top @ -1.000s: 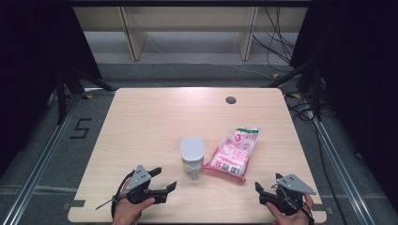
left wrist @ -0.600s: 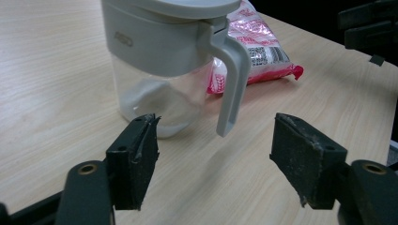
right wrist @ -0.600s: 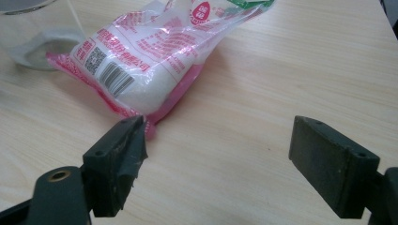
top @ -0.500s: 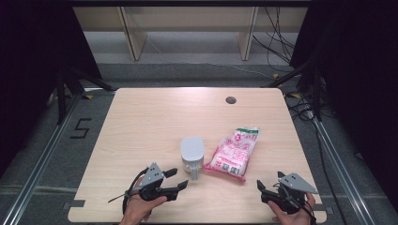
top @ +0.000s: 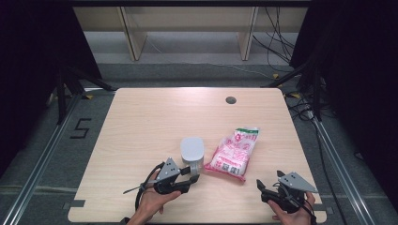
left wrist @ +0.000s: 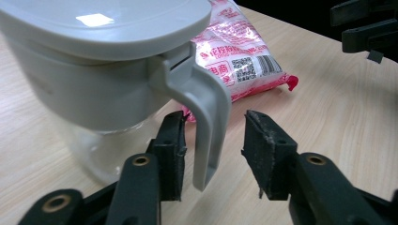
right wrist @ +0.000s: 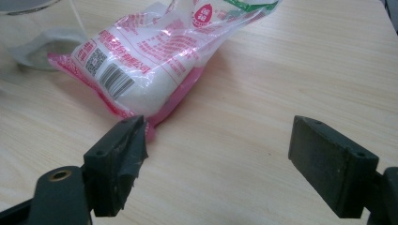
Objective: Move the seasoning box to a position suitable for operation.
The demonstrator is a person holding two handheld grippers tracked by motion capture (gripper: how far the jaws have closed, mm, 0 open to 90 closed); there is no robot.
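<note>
A: From the high view, what sits on the pale wooden table [top: 141, 122]?

B: A grey-lidded clear plastic jug [top: 192, 151] near the front, a pink-and-white plastic food bag [top: 233, 153] just beside it, and a dark round hole [top: 230, 100] far back. The floor at the left bears a "5".

A: And the left gripper view?

B: The left gripper [left wrist: 213, 140] has its fingers half-wide, just been closing, with the jug's grey handle [left wrist: 209, 117] between them; one finger sits close to it, the other apart. The bag shows a QR code and barcode; its printed characters are too small to read.

A: The right gripper view?

B: The right gripper [right wrist: 216, 159] has its fingers wide, nothing between, one tip just beside the bag's corner.
</note>
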